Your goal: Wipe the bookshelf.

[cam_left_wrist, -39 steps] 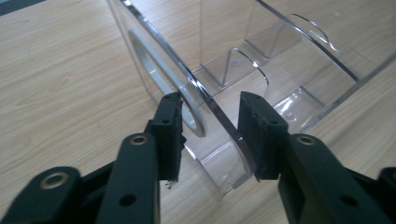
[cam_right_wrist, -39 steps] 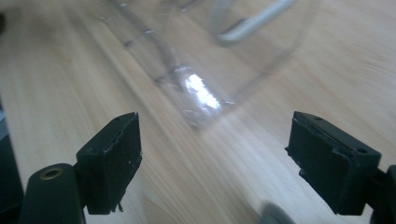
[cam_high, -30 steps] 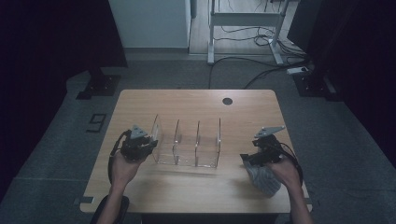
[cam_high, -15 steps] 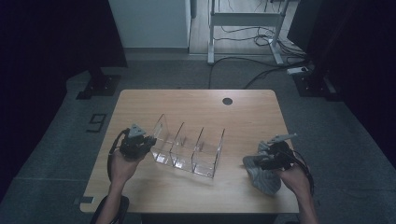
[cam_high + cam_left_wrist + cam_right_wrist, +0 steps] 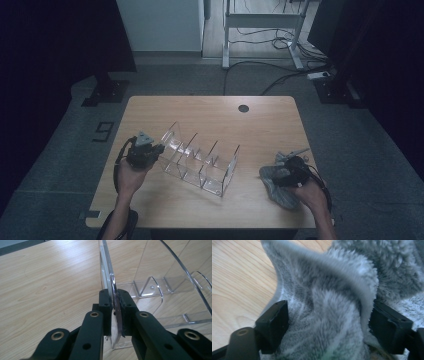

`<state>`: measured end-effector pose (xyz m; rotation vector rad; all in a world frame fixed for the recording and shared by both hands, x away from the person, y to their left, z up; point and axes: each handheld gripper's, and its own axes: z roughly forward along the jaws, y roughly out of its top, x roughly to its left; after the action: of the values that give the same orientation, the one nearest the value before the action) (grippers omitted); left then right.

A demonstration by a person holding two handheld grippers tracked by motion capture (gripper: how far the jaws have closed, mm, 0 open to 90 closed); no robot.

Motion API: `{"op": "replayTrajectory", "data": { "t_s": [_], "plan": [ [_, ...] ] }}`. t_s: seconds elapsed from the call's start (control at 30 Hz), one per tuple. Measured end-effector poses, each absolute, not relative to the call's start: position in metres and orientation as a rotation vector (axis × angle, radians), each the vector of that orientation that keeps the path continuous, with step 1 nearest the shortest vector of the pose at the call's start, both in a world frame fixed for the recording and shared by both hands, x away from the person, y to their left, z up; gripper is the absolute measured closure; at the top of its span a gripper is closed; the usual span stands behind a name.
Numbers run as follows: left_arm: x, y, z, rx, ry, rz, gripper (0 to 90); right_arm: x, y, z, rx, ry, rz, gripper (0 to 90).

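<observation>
The clear rack (image 5: 200, 162) sits near the middle of the table (image 5: 210, 107), turned at a slant, its dividers standing upright in a row. The left claw (image 5: 159, 149) has just been closing and now pinches the rack's end wall (image 5: 110, 285) at its left end; in the left gripper view the thin clear plate runs straight between the two black pads (image 5: 105, 301), which press on it from both sides. The hand behind it rests close to the table's left edge

Well apart from the rack, by the right front corner, lies a grey fleecy cloth (image 5: 277, 187), bunched up on the wood. The right claw (image 5: 280, 176) is down in it: in the right gripper view a thick fold of the cloth (image 5: 324, 315) fills the space between its pads, which stand wide and have just been closing, both touching the fleece
</observation>
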<state>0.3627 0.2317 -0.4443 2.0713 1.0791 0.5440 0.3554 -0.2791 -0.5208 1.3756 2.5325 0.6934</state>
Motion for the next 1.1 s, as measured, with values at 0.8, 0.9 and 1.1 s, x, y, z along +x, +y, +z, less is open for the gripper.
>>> {"op": "replayTrajectory", "data": {
  "t_s": [0.8, 0.9, 1.1],
  "plan": [
    [0.368, 0.239, -0.446, 2.061, 1.055, 0.531, 83.8, 0.344, -0.286, -0.501, 1.483, 2.382, 0.77, 67.4],
    [0.368, 0.239, -0.446, 2.058, 1.058, 0.538, 84.4, 0.341, -0.286, -0.491, 1.446, 2.368, 0.831, 67.4],
    [0.368, 0.239, -0.447, 2.053, 1.054, 0.538, 84.9, 0.337, -0.28, -0.473, 1.381, 2.352, 0.933, 67.3]
  ]
}}
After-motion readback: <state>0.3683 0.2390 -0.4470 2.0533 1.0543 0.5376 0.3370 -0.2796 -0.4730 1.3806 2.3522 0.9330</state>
